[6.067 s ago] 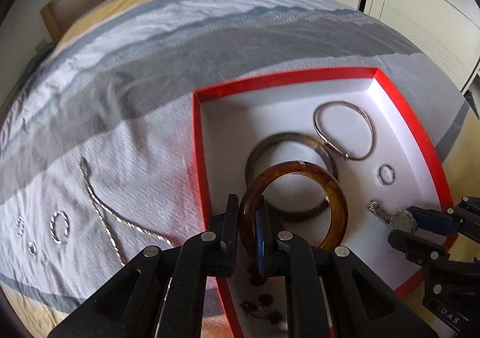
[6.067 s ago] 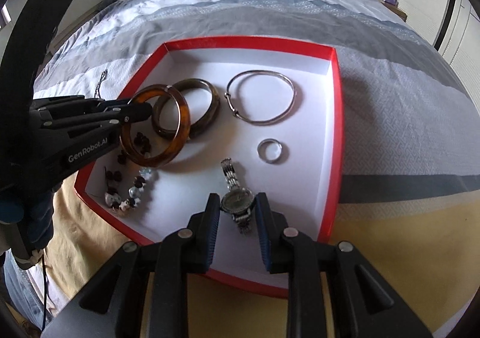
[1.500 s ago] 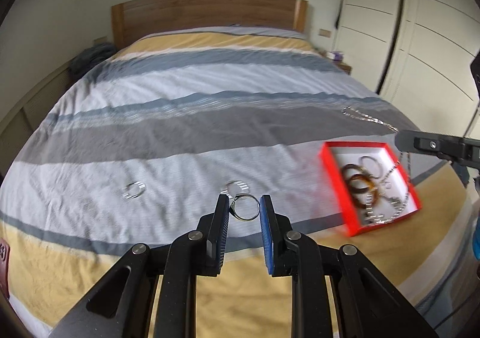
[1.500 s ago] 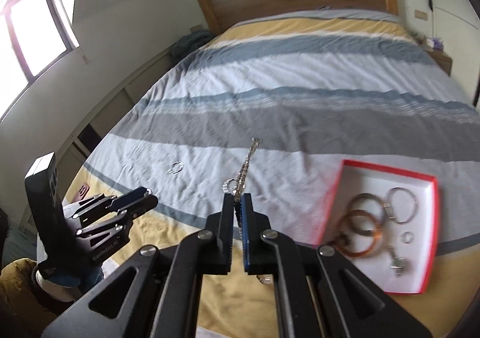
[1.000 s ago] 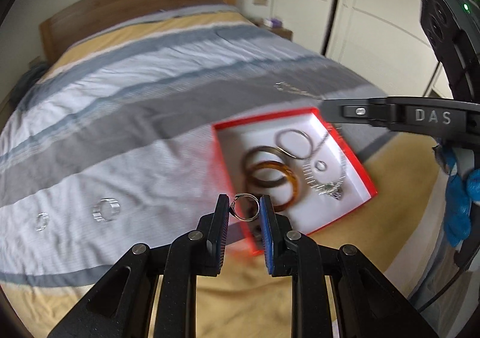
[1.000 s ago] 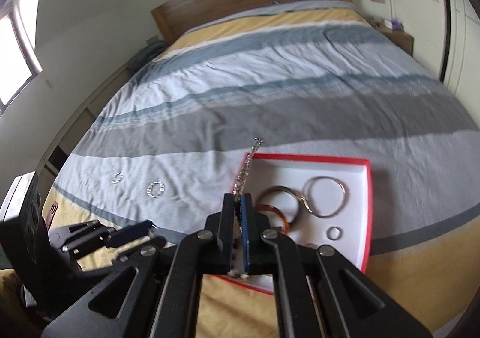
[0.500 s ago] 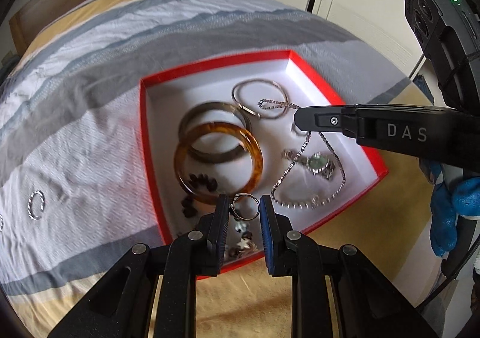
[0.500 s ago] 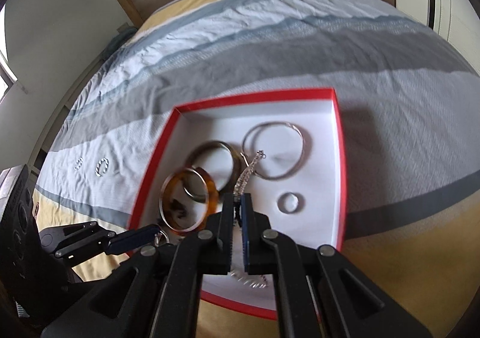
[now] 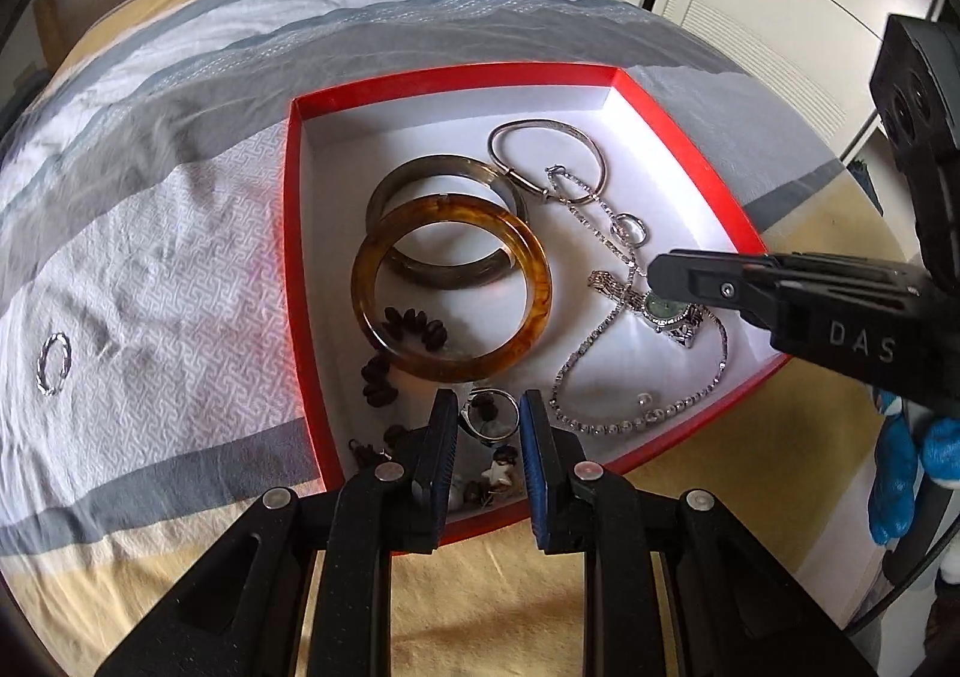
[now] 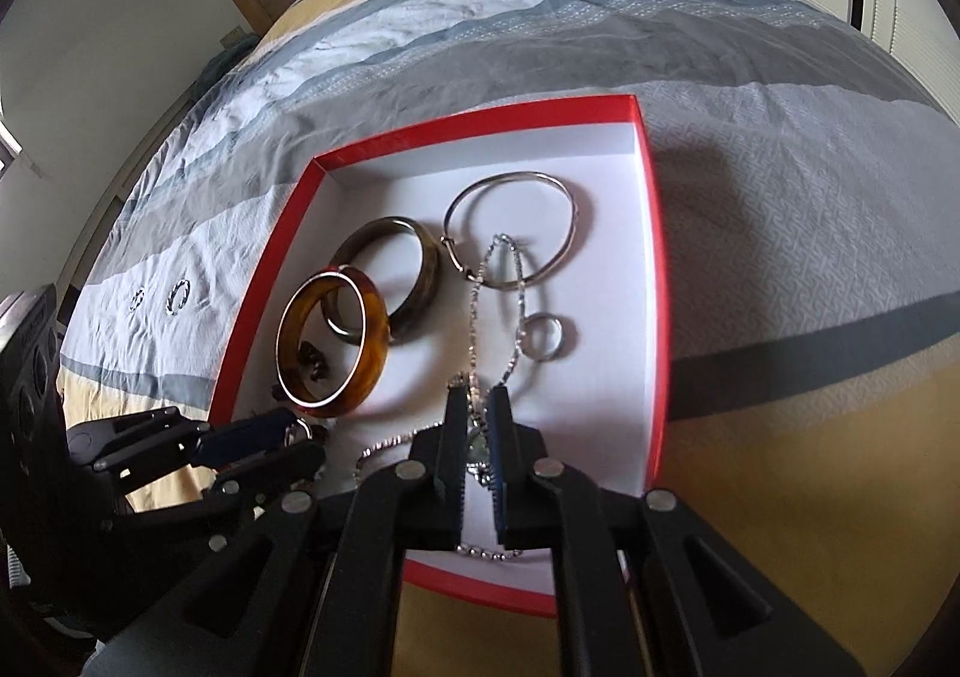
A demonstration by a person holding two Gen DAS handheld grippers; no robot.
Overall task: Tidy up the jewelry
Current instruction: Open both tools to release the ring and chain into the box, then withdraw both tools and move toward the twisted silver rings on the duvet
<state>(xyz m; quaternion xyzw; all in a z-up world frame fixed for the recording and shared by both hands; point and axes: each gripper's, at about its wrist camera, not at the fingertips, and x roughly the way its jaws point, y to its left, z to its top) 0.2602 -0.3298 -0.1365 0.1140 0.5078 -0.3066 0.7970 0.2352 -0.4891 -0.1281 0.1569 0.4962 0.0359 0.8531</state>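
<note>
Since half a second ago both tools have been dropping closer to the red box (image 9: 681,137), and the silver chain (image 9: 591,338) that was hanging from the right gripper (image 10: 477,437) is now lying draped across the box floor.

The left gripper (image 9: 489,422) is gripping a small silver ring (image 9: 491,418) between its blue pads, holding it just above the near corner of the box, over a dark bead bracelet (image 9: 414,329). The right gripper is reaching in from the right side with its jaws narrowly parted around the chain and the wristwatch (image 9: 663,311); whether they are pressing on either I cannot tell.

The chain's long axis is running from the near edge away toward the thin silver bangle (image 10: 510,230), looping over its rim. Beside the chain a plain ring (image 10: 545,338) is lying flat. Left of these, the amber bangle (image 9: 450,290) is leaning on the darker bangle (image 9: 447,221), overlapping it. Outside the box, two small hoops (image 10: 178,296) are lying on the striped bedspread (image 10: 600,17).

Both tools are pointing forward and downward into the box.
</note>
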